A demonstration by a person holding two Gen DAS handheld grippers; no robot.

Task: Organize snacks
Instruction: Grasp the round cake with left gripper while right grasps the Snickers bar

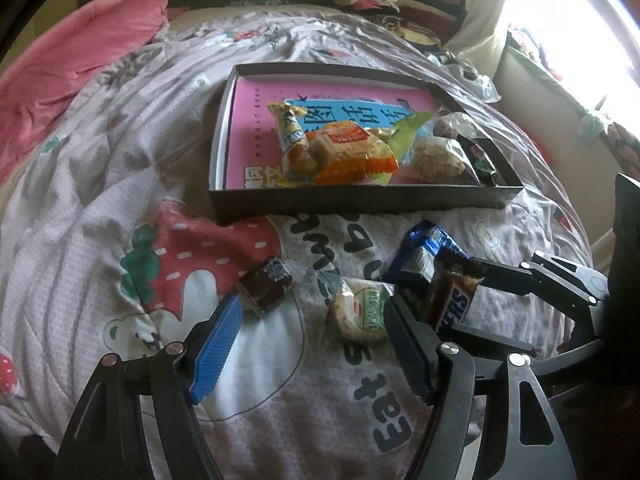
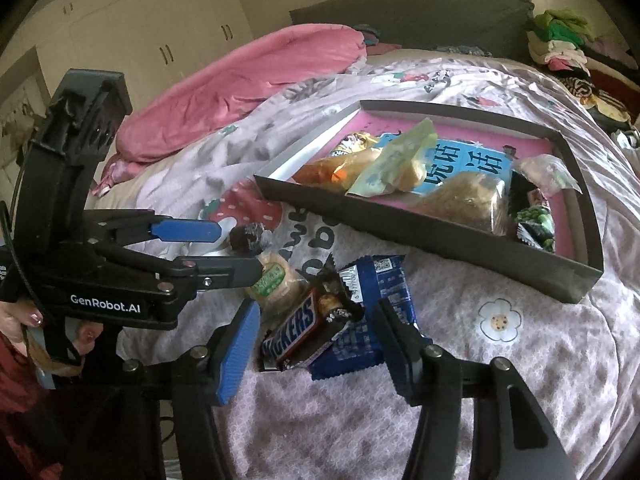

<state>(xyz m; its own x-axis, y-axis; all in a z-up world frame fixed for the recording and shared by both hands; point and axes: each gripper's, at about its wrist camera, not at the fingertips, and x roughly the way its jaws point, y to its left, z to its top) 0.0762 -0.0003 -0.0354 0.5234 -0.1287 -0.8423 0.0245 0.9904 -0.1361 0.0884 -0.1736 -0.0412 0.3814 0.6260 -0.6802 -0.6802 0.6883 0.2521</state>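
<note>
Bedroom w/ white wardrobes (image 2: 120,20) behind; printed quilt (image 1: 100,220) covers bed, pink blanket (image 1: 72,52) at far side. Dark shallow box (image 1: 360,200) sits on quilt, holds orange-wrapped snack (image 1: 352,152), yellow stick pack (image 1: 292,140), pale green packet (image 2: 396,160), clear-bagged crumbly cake (image 1: 436,156). Just in front of box: Snickers bar (image 2: 300,328) atop blue wrapper (image 2: 384,292), round green-label cake (image 1: 360,312), dark brownie (image 1: 264,284). Left gripper (image 1: 312,340) jaws spread, empty, near brownie & round cake. Right gripper (image 2: 316,348) jaws apart, straddling Snickers; contact unclear.
</note>
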